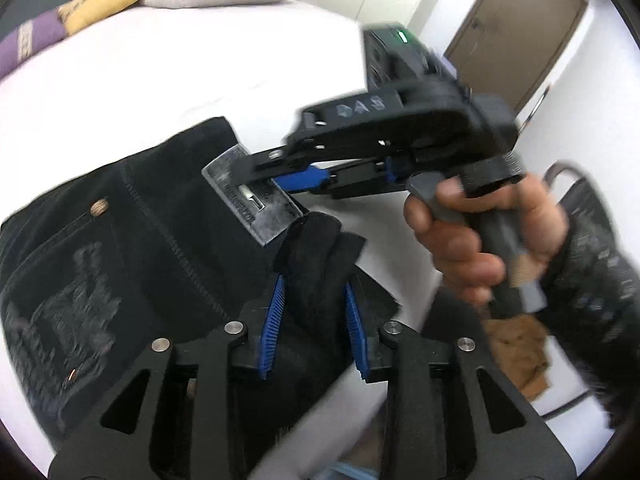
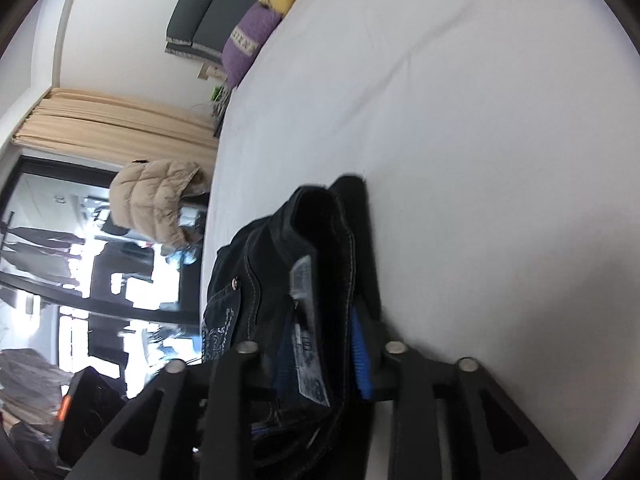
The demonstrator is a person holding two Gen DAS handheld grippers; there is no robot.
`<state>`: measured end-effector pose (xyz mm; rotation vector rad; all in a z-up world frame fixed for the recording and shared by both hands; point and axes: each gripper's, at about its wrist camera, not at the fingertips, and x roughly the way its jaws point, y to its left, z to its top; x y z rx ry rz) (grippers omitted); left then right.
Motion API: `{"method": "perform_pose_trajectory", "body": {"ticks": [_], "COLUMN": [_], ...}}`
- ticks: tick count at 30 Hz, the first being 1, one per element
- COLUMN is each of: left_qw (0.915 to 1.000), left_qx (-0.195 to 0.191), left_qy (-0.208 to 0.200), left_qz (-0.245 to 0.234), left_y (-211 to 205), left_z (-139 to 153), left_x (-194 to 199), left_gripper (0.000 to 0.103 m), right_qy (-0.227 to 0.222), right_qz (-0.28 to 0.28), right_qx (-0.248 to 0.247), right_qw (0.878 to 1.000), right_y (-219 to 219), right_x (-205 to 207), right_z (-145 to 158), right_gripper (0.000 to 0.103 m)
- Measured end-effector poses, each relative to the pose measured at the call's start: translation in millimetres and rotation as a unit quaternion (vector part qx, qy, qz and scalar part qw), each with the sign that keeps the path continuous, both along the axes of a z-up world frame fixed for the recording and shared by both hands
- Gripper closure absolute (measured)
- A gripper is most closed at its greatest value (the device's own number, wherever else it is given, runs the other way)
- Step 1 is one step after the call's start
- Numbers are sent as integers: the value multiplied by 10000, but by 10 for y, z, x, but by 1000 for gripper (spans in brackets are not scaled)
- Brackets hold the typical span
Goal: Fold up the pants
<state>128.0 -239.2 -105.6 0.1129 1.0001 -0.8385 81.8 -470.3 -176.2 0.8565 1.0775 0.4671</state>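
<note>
**Both grippers clamped on waistband, pants over bed**

On your left, the black-and-blue left gripper (image 1: 314,316) is clenched on a bunched fold of the black denim pants (image 1: 132,248), likely so the cloth cannot slip while you carry it. The pants are partly lifted over the white bed sheet (image 1: 160,68), seat side showing: embroidered back pocket, copper rivets, contrast stitching, silver-grey waistband patch (image 1: 252,196). To the right, your black-and-blue right gripper (image 1: 256,178) is grasping the waistband at that patch; its own camera confirms denim pinched between its blue pads (image 2: 362,354). Two holds probably keep the waistband taut for the fold.
</note>
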Motion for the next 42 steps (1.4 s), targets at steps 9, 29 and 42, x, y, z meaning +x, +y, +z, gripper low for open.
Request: {"method": "perform_pose_trajectory", "body": {"ticks": [9,29,42], "left_qw": [9879,9790,9811], "left_qx": [-275,1399,1015], "left_qy": [-298,-228,-163], "left_qz": [1496,1468,1642], "left_y": [1041,836,1095], "left_z": [208,-557,-163], "left_x": [307,416,256], "left_gripper": [36,37,36], "right_qy": [-647,-75,-628], "right_qz": [1,35,-662], "right_qx": [163,-319,-773], "right_qw": [9978,9995,9928], "right_y": [87,434,75], "right_x": [-353,-1039,-1160], "right_z": [578,247,787], "right_gripper": [56,76,25]}}
